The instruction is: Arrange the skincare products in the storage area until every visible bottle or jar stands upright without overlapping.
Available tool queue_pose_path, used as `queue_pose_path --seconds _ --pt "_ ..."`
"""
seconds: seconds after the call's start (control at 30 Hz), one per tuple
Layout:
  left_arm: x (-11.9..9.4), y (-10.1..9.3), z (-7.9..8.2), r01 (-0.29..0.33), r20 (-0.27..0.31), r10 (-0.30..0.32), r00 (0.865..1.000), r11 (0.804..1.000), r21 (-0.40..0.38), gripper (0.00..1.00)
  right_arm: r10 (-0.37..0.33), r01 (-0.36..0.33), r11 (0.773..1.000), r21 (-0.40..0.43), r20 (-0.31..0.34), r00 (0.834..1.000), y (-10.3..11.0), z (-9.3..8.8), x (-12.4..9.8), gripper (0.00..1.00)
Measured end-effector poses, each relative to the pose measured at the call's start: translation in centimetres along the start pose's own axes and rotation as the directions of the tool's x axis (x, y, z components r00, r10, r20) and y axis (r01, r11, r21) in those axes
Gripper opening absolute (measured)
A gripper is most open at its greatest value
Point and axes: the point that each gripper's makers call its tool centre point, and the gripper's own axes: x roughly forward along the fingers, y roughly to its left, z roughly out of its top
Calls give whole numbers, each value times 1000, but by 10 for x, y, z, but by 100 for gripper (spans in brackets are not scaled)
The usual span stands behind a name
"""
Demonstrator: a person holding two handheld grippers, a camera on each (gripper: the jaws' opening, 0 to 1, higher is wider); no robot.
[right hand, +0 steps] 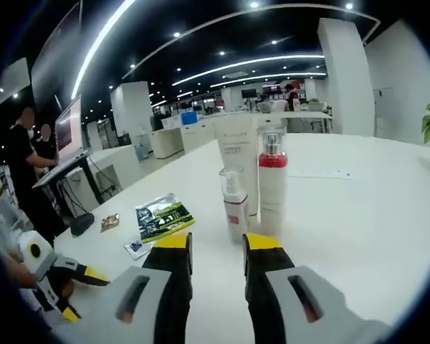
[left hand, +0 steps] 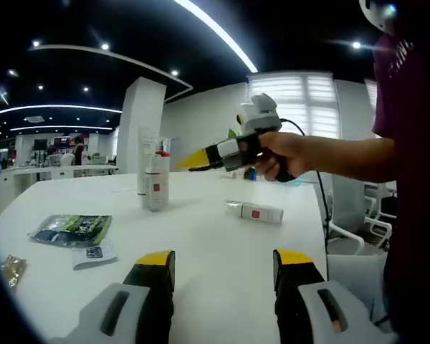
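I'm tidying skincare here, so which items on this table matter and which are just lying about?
For the job: lying bottle; tall white tube; red-capped bottle; small pump bottle.

Lying about: green packet; small sachet; gold wrapper.

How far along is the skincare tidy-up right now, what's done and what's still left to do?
Partly done. A white tube, a tall bottle and a small pump bottle stand upright together on the white table. Neither the left tongs nor the right tongs hold anything; both are open. Left: one bottle lying on its side must be stood up.
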Motion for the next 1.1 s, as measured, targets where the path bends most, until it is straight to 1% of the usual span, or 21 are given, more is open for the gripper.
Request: queue_pose_path --seconds 0.1,0.2,0.3,0.37,0.4,0.47,0.5,0.57,0.6,0.67,0.7,0.8,0.83,1.0,1.07,1.1 --pt "0 1 0 -3 2 3 1000 1000 -6 57 2 -2 1000 22 -3 1000 -4 -4 -10 26" --pt "0 1 0 -1 2 1 1000 1000 -9 57 9 -7 997 75 -19 1000 -8 -11 -17 25" --pt "-1 2 1 -8 6 8 1000 1000 -17 57 -12 14 998 64 -33 999 -15 -17 -26 28" --pt "0 2 1 -9 7 9 1000 1000 -17 57 -21 24 998 61 -46 999 -19 -21 -32 33" --pt "0 2 1 -9 7 9 1000 1000 -15 57 -22 25 998 59 -57 998 -21 -24 -34 34" --pt "0 3 1 -9 5 9 1000 1000 -15 57 -20 25 998 57 -85 996 -23 -32 -40 36" --pt "-1 3 1 -10 6 10 1000 1000 -14 57 -34 37 999 30 -106 994 -27 -38 -44 36" --pt "-1 3 2 -12 10 12 1000 1000 -17 57 -66 68 998 12 -126 990 -34 -46 -53 36" --pt "-1 3 2 -13 10 13 1000 1000 -18 57 -67 70 997 14 -124 990 -36 -48 -55 36" --pt "-1 3 2 -14 10 15 1000 1000 -17 57 -87 96 994 52 -151 985 -45 -60 -61 35" --pt "-1 3 2 -13 10 13 1000 1000 -16 57 -91 101 993 56 -159 983 -48 -65 -64 35" --pt "0 3 2 -11 10 11 1000 1000 -19 57 -83 97 993 69 -182 980 -46 -76 -67 34" --pt "-1 3 2 -10 12 10 1000 1000 -22 57 -79 93 994 62 -206 975 -44 -82 -67 34" --pt "-1 3 3 -13 13 13 1000 1000 -27 57 -72 88 995 51 -262 963 -43 -98 -67 33" --pt "-1 3 3 -14 12 15 1000 1000 -26 57 -67 81 996 38 -281 957 -41 -102 -67 30" --pt "-1 3 3 -15 11 15 1000 1000 -26 57 -79 85 996 9 -292 953 -42 -105 -67 28"
